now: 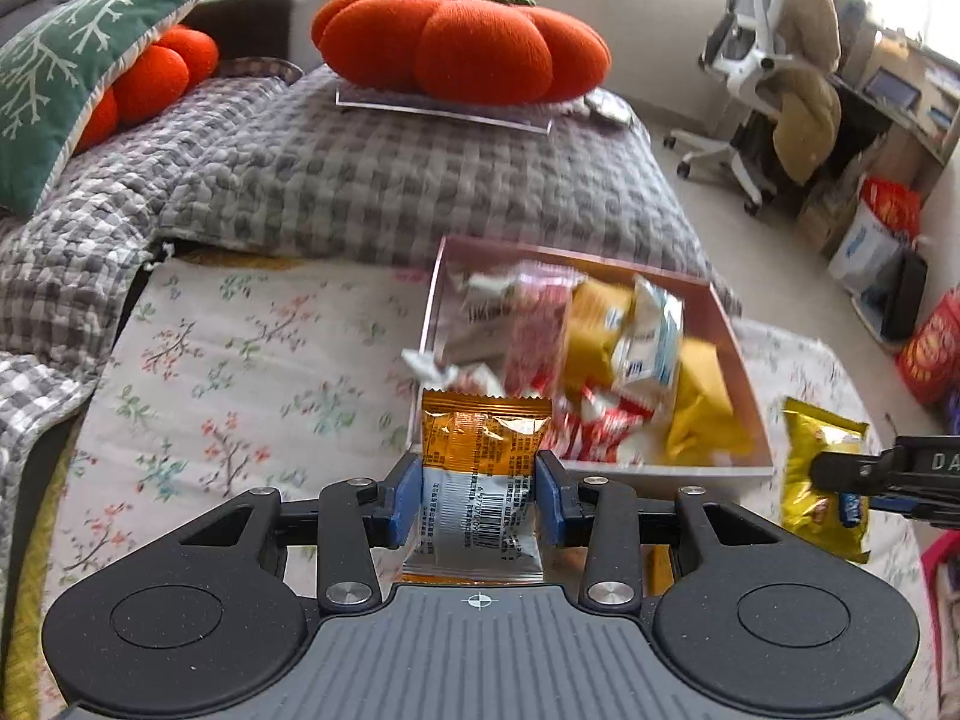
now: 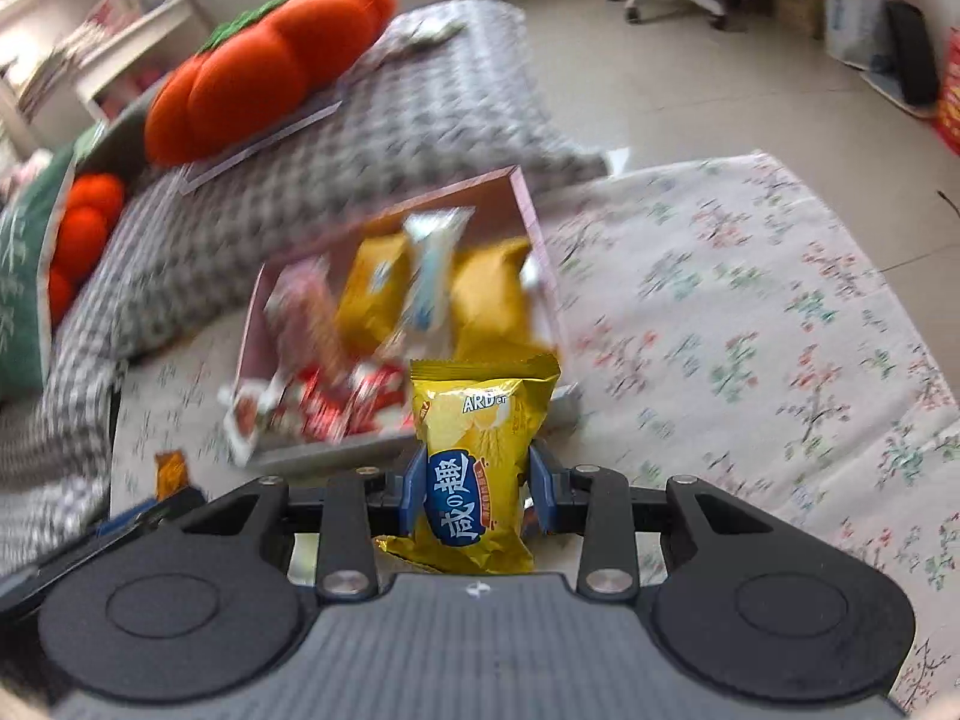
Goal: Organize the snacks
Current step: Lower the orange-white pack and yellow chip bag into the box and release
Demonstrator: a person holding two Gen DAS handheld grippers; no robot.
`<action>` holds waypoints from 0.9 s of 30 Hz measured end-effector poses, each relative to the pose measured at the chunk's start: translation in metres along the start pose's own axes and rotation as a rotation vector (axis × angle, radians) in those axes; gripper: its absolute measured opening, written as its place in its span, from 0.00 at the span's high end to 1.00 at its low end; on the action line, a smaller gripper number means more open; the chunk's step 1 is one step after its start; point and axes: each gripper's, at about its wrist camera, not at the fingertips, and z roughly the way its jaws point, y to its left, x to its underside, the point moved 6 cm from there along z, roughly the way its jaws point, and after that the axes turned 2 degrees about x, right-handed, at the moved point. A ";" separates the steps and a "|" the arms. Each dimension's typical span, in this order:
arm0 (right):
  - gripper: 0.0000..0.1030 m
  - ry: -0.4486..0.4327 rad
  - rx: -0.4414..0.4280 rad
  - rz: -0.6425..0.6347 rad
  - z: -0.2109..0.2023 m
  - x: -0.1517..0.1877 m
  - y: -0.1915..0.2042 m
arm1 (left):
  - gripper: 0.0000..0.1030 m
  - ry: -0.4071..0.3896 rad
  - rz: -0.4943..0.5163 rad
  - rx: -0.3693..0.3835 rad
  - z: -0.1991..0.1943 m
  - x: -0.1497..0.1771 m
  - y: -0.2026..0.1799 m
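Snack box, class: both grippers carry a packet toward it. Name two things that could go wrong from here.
1. The box is already heaped, so the orange packet or yellow packet may slide off.
2. A white wrapper overhangs the near left wall; a careless drop could knock it out.

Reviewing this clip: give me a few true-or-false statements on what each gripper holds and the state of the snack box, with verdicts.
1. The left gripper holds an orange and silver packet. True.
2. The right gripper is open. False: it grips a yellow chip bag.
3. The pink box has no snacks in it. False: it holds several packets.
4. The box rests on a floral cloth. True.
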 end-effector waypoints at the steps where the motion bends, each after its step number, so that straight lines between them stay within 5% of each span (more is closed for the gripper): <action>1: 0.69 -0.017 0.003 0.015 -0.001 -0.005 -0.005 | 0.64 -0.008 0.004 0.002 0.002 -0.003 -0.002; 10: 0.69 -0.066 -0.008 0.081 0.020 -0.028 -0.026 | 0.64 -0.037 0.037 0.050 0.038 -0.022 -0.021; 27: 0.68 -0.037 -0.186 0.016 0.075 -0.031 0.019 | 0.62 -0.016 0.047 0.047 0.094 -0.023 -0.035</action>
